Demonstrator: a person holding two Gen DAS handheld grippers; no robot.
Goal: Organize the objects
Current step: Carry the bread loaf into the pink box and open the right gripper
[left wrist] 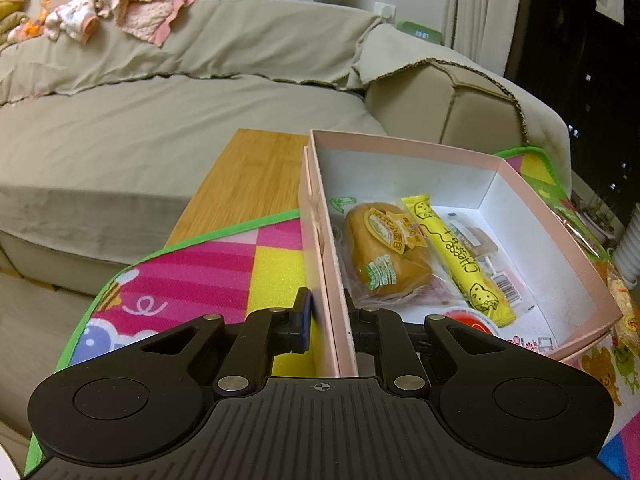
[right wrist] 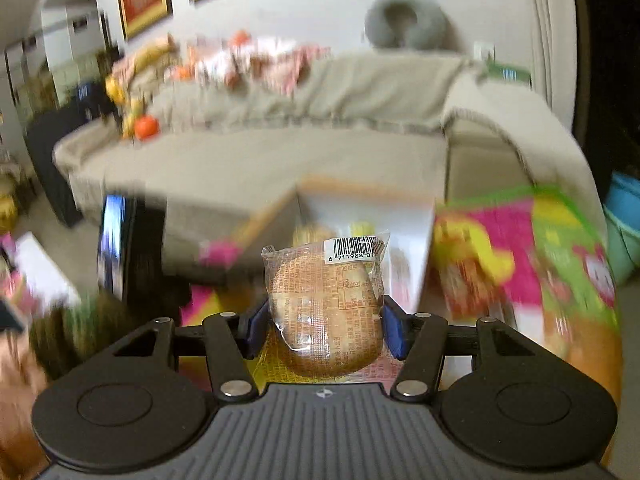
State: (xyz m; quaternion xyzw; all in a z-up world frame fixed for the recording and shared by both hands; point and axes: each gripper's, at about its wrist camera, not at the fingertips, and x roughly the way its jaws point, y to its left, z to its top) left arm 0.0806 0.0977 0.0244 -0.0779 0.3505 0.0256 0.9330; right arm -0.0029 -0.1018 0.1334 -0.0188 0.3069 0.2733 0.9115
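Observation:
A pink box (left wrist: pixel 560 216) with a white inside stands on a colourful play mat (left wrist: pixel 208 272). Inside it lie a wrapped bun (left wrist: pixel 384 256), a yellow cheese stick packet (left wrist: pixel 460 264) and other small packets. My left gripper (left wrist: pixel 328 312) is shut on the box's near left wall, one finger outside and one inside. In the right wrist view my right gripper (right wrist: pixel 326 320) is shut on a wrapped round bun (right wrist: pixel 326 308) with a barcode label, held in the air. The pink box (right wrist: pixel 360 208) shows blurred beyond that bun.
A beige sofa (left wrist: pixel 160 120) with a heap of clothes (left wrist: pixel 112 8) runs behind the mat. A wooden board (left wrist: pixel 248 184) lies under the box's far left side. A dark screen device (right wrist: pixel 120 240) stands at the left in the right wrist view. A blue tub (right wrist: pixel 624 224) sits far right.

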